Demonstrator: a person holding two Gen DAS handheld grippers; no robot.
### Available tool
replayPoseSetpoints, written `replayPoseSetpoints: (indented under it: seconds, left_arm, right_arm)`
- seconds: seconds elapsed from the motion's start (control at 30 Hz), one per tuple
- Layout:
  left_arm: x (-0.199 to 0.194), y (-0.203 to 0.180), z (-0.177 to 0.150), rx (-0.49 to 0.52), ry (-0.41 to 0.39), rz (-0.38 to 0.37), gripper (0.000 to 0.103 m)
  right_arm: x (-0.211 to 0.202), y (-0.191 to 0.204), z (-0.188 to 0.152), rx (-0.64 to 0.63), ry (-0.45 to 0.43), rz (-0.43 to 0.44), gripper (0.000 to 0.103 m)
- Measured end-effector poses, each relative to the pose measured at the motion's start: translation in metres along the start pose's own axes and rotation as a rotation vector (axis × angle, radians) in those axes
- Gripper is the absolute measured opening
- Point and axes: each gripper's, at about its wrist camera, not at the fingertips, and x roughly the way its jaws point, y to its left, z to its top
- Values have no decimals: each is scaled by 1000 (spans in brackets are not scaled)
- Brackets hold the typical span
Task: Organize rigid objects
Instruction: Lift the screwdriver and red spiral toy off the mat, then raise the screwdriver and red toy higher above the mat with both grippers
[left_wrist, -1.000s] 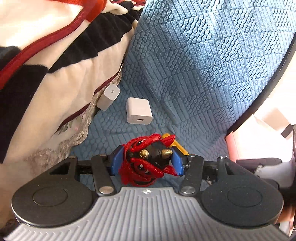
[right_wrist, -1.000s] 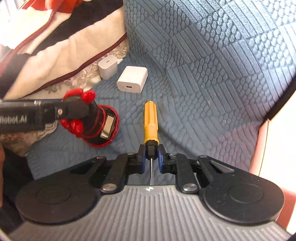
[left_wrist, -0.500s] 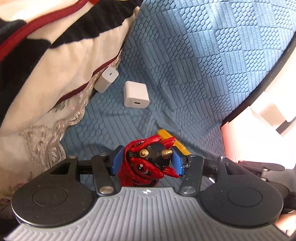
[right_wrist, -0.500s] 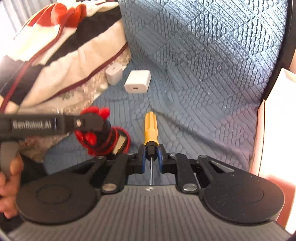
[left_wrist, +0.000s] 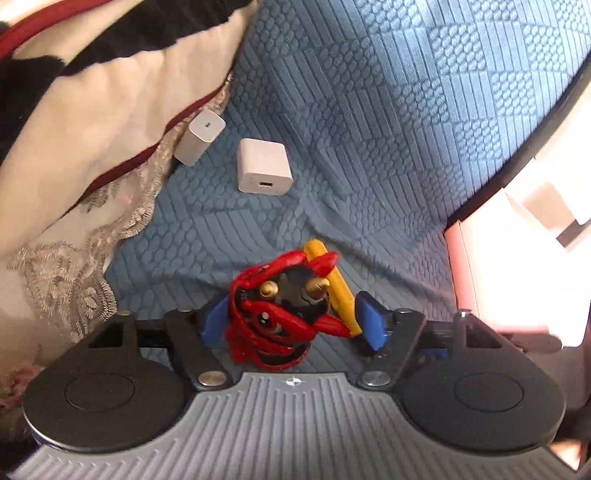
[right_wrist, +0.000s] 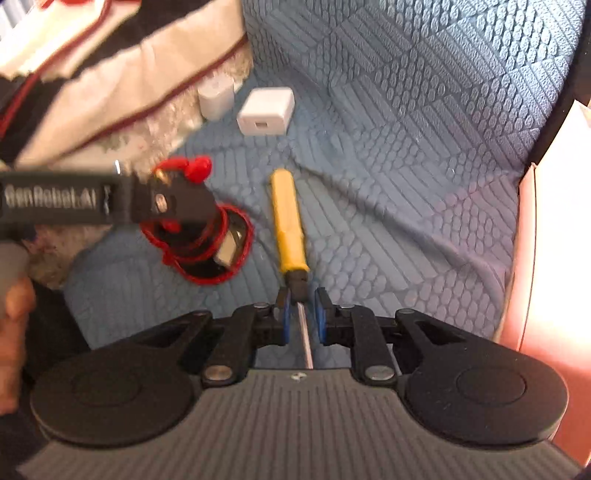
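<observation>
Two white chargers on the blue cover: one (left_wrist: 200, 136) tucked against the blanket (left_wrist: 92, 129), one (left_wrist: 264, 170) just beside it. One yellow screwdriver (right_wrist: 288, 225) lies handle toward 12 o'clock, shaft toward 6, the right gripper (right_wrist: 302, 314) shut on its metal shaft. One red-and-black figurine (left_wrist: 275, 317) sits between the left gripper's (left_wrist: 291, 321) jaws, which have just been opening; its right pad stands clear.

Figurine (right_wrist: 199, 236) sitting on quilted cover (right_wrist: 406, 147), just left of screwdriver (right_wrist: 288, 225). Cube charger (right_wrist: 266, 110) lying beyond both; slim charger (right_wrist: 216, 96) resting left against blanket (right_wrist: 110, 92) edge.
</observation>
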Motion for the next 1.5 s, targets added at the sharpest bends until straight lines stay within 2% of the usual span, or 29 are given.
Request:
replayPoseSetpoints:
  seconds: [0.07,0.13,0.2,0.43,0.6,0.67,0.7,0.73,0.77,1.0,1.3,1.5]
  left_arm:
    - [1,-1,0,5,3,4,77]
    - [2,0,0,2,10,7,77]
    - [4,0,0,-1,15,15,78]
    - [5,2,1,12,20,34,78]
    - [6,1,0,23,21,40,78]
    - [7,0,0,31,23,43,78]
    - [7,-1,0,35,24,44,78]
    - [7,-1,0,39,25,44,78]
    - [7,-1,0,40,24,44,78]
    - [5,1,0,51,39,17,78]
    - [8,0,-1,52,30,38,78]
    - [11,0,-3,58,32,44,76]
  right_arm:
    - [-1,-3,2,14,-37,5,25]
    - [3,-5,7,21,-52,-2,45]
    - [8,-3,9,16,-58,-11,48]
    - [30,10,12,-92,-96,-45,48]
    - [40,18,10,-156,-80,-66,46]
    - [42,19,9,-152,-72,-69,43]
    - [41,19,10,-152,-69,-73,35]
    - [42,20,9,-147,-64,-76,21]
    - [41,19,9,-137,-58,-70,20]
    - [30,7,6,-9,-35,-61,20]
    - [-1,1,-5,46,-53,-75,20]
    - [-5,3,-20,70,-21,-37,20]
